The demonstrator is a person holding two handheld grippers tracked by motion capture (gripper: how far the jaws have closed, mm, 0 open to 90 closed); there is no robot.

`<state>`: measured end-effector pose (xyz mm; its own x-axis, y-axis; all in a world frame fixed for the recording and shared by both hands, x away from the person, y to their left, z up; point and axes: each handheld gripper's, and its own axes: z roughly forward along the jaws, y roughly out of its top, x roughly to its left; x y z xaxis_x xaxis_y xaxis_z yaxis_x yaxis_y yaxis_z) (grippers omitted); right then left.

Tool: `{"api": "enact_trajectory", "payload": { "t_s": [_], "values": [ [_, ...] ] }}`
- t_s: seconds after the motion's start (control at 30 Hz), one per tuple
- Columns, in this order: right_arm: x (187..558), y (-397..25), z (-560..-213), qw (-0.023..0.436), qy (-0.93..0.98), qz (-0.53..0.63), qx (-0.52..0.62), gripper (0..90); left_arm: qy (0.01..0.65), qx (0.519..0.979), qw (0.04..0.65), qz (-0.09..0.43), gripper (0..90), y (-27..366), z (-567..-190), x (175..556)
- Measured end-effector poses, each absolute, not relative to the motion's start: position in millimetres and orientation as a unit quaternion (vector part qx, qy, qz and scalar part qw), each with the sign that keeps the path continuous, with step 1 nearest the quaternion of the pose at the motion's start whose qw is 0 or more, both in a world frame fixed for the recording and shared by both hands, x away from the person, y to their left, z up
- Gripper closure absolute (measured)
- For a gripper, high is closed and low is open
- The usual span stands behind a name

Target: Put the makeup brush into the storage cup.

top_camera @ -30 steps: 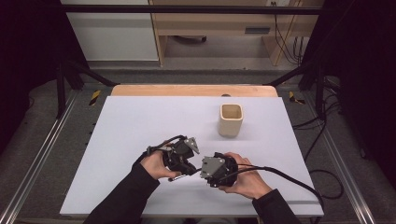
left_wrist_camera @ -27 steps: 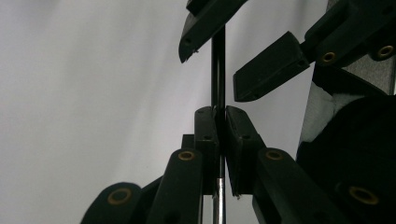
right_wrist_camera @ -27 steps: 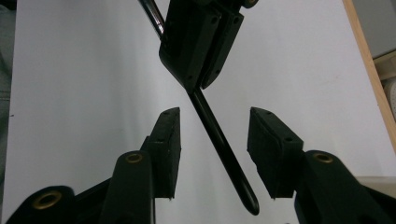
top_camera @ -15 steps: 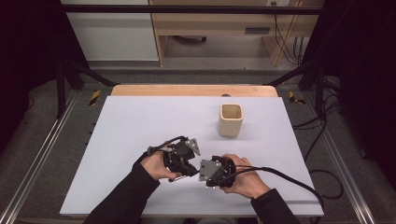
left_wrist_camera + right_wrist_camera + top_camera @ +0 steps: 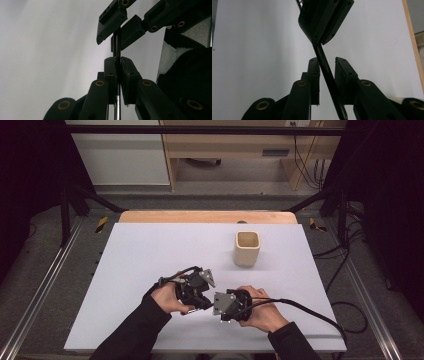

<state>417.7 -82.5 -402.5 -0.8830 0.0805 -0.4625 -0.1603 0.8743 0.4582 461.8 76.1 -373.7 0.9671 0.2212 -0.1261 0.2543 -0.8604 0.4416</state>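
A thin black rod-like tool (image 5: 117, 50) with a silvery end is held just above the white table (image 5: 150, 250) near its front edge. My left gripper (image 5: 117, 61) is shut on it, both jaws pressed flat against the shaft. My right gripper (image 5: 327, 61) is open; the tool (image 5: 329, 82) slants through the gap between its jaws and leans on one of them. The two grippers meet tip to tip: in the high view the left gripper (image 5: 204, 304) faces the right gripper (image 5: 216, 309). In each gripper view the other one shows above: the right gripper (image 5: 116, 37), the left gripper (image 5: 320, 40).
A beige square cup (image 5: 247, 248) stands upright on the right half of the table, well beyond the hands. A wooden strip (image 5: 207, 216) runs along the far edge. The right gripper's cable (image 5: 310, 312) trails off to the right.
The right hand has edged a little to the left, bringing its gripper closer to the left one. The left hand has hardly moved.
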Motion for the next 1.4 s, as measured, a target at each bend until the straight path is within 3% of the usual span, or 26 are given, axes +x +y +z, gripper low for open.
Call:
{"api": "enact_trajectory", "payload": {
  "t_s": [0.8,1.4],
  "values": [
    [417,-83,-404,0.221,0.941,0.254,-0.02,83.9,0.125,0.961,0.248,-0.015,77.9,81,-372,463],
    [428,-104,-403,0.219,0.938,0.267,0.034,83.9,0.208,0.911,0.346,0.083,27.1,132,-357,469]
  ]
}}
